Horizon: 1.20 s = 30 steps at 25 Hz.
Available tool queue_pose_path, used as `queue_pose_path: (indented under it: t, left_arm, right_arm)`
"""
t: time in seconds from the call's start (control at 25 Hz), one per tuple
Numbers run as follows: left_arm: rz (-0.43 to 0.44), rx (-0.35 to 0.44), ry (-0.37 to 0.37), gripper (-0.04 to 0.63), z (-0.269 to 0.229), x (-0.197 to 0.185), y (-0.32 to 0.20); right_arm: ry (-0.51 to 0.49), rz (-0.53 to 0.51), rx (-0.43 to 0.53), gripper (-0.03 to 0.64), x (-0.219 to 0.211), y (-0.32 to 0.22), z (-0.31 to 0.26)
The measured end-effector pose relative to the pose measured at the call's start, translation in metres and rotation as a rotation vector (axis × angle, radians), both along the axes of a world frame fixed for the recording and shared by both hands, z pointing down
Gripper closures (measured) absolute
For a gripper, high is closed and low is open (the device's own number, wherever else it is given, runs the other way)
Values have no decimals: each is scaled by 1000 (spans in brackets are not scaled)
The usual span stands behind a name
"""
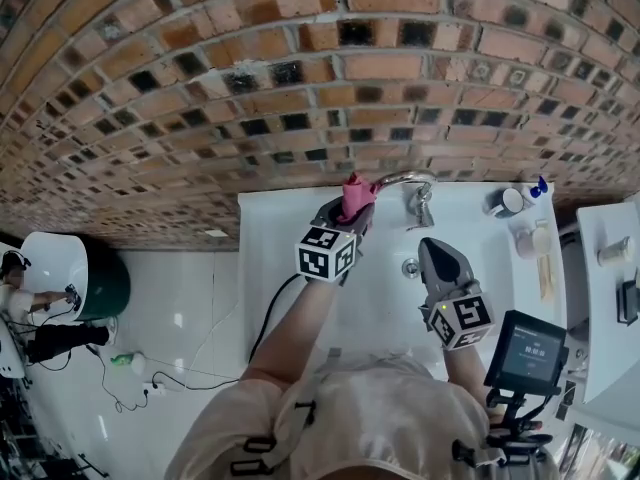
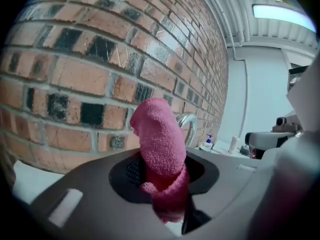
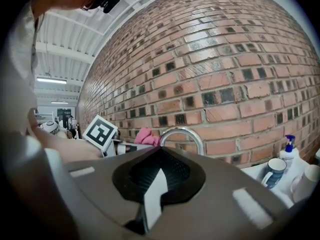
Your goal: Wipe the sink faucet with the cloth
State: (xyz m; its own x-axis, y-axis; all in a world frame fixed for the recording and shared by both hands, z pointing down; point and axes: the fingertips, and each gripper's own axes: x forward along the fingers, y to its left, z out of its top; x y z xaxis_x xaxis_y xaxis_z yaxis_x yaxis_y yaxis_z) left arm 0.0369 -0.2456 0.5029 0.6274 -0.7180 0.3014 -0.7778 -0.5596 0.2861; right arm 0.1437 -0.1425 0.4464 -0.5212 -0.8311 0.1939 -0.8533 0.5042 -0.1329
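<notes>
A pink cloth [image 1: 355, 196] sticks up out of my left gripper [image 1: 350, 212], whose jaws are shut on it. The cloth's tip is right beside the left end of the curved chrome faucet [image 1: 405, 180] at the back of the white sink [image 1: 385, 298]; whether they touch I cannot tell. In the left gripper view the cloth [image 2: 160, 149] fills the middle between the jaws, and the faucet [image 2: 189, 124] arches just behind it. My right gripper [image 1: 437, 252] hovers over the basin in front of the faucet base, jaws together and empty. In the right gripper view the faucet [image 3: 182, 132] curves ahead, with the cloth [image 3: 146, 136] to its left.
A brick wall [image 1: 320, 78] rises straight behind the sink. On the right ledge stand a mug [image 1: 505, 202], a soap bottle [image 1: 538, 188] and a cup [image 1: 522, 238]. A device with a screen [image 1: 525, 351] sits at the near right. A white counter [image 1: 610, 308] runs along the right.
</notes>
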Motion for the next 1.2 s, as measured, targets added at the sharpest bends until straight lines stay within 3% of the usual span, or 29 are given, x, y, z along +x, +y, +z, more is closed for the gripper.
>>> queue_pose_path:
  t: [0.16, 0.28, 0.6, 0.72, 0.92, 1.08, 1.2]
  left_arm:
    - [50, 142, 28, 469, -62, 37, 1]
    - [158, 167, 43, 469, -86, 85, 2]
    - [288, 0, 28, 471, -42, 156, -3]
    - [281, -39, -38, 472, -8, 158, -11]
    - [300, -18, -110, 483, 5, 156, -12]
    - [353, -155, -148, 480, 38, 155, 2]
    - [343, -201, -177, 480, 61, 146, 5]
  right_arm:
    - [-7, 21, -3, 626, 10, 2, 1]
    - [-9, 45, -1, 626, 21, 6, 0]
    - [-16, 114, -26, 626, 53, 14, 11]
    - [-19, 125, -34, 626, 60, 12, 16]
    - [-29, 136, -52, 626, 66, 6, 23]
    - [-32, 115, -54, 626, 60, 2, 24]
    - [-34, 106, -57, 626, 55, 2, 25]
